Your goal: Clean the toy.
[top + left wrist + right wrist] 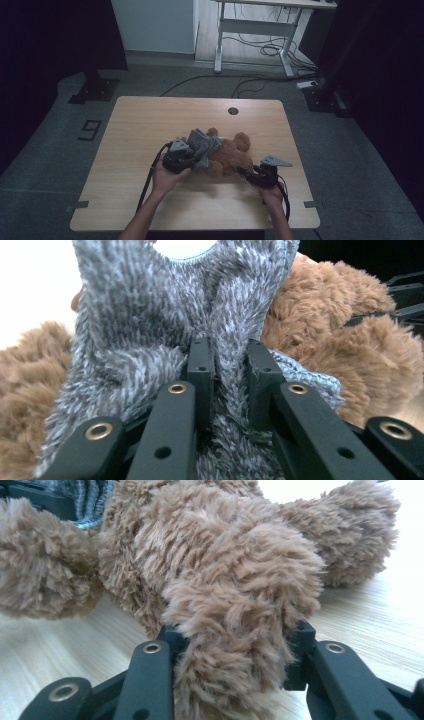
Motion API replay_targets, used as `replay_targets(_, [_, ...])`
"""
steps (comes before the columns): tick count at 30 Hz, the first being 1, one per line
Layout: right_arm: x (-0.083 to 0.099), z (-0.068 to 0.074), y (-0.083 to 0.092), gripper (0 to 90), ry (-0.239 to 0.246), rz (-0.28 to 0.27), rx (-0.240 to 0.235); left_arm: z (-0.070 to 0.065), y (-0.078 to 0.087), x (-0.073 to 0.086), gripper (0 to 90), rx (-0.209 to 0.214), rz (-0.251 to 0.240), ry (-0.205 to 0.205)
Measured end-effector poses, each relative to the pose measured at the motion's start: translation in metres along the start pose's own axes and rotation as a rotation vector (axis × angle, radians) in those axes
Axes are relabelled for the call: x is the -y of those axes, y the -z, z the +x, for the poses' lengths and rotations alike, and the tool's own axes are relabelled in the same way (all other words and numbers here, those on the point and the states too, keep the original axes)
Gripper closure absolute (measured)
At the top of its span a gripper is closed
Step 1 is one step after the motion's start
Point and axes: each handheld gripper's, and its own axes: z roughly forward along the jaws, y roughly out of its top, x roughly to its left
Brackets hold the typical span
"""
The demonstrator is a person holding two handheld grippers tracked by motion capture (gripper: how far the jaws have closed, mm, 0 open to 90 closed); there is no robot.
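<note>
On the near half of the table (150, 125), we have the brown teddy bear (232, 155) lying on its side with a grey knitted garment (202, 145) bunched over its left end. Our left gripper (229, 375) pinches a fold of the knit; our right gripper (235, 645) is clamped on a plush limb at the bear's near right. We should hold that limb steady and draw the knit evenly, without snagging.
</note>
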Motion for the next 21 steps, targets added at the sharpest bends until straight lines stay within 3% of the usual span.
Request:
replay_targets(5, [-0.002, 0.004, -0.004, 60.3, 0.024, 0.014, -0.018, 0.002, 0.008, 0.007, 75.9, -0.012, 0.004, -0.005])
replay_targets(10, [-0.004, 0.011, -0.005, 59.7, 0.072, 0.033, 0.001, 0.005, 0.015, 0.011, 76.0, -0.020, 0.005, -0.008])
replay_targets(16, [-0.002, 0.009, -0.003, 59.2, 0.057, 0.029, 0.018, 0.010, 0.028, 0.021, 76.2, -0.054, -0.026, -0.012])
replay_targets(21, [-0.001, 0.009, -0.003, 59.0, 0.059, 0.029, 0.016, 0.029, 0.047, 0.028, 76.0, -0.078, -0.057, 0.030])
